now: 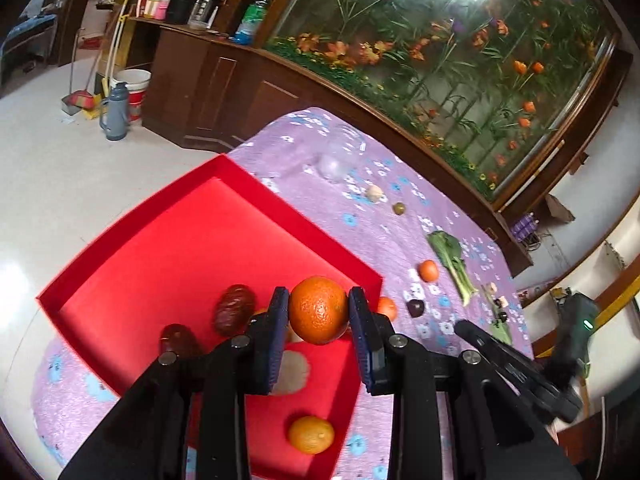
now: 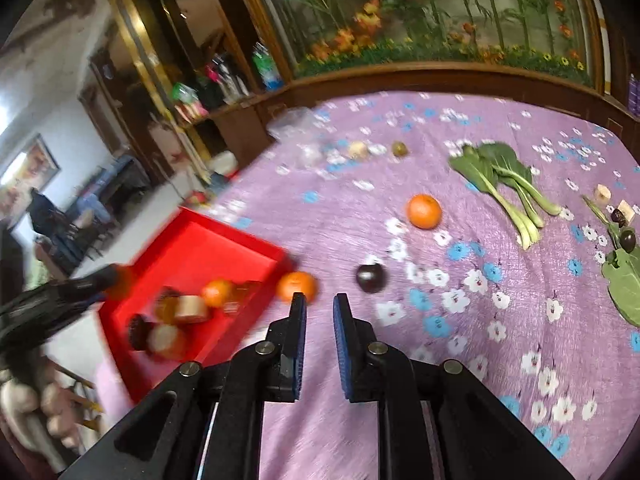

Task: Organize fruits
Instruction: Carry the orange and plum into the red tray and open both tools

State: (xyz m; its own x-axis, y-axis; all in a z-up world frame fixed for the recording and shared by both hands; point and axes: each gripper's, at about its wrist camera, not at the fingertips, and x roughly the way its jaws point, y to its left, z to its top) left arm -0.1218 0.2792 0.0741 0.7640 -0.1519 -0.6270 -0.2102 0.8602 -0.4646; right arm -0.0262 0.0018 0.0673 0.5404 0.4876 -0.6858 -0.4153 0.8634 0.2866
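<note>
Two sets of tongs here, and only one has anything in it. The left tongs (image 1: 319,309) are clamped on an orange (image 1: 318,309), pads pressed to both sides, holding it up over the red tray (image 1: 168,240) near its right-hand wall. Down in the tray there's a smaller orange (image 1: 311,435) close to the near edge, two dark reddish-brown fruits (image 1: 234,309) to the left, and a pale round thing (partly hidden behind a finger, can't tell what it is).

The right tongs (image 2: 319,312) are spread a little with nothing between the pads, hovering above the purple flowered cloth on the table (image 2: 460,360). Just beyond them sits another orange (image 2: 297,286) touching or just beside the tray's outer wall, and a dark plum (image 2: 371,277) lies near it. Farther off is one more orange (image 2: 424,211), then bok choy (image 2: 500,184) laid flat to its right. A small green fruit (image 2: 399,148) and a pale one (image 2: 358,149) sit toward the far side. The tray end of the right wrist view is blurry.
</note>
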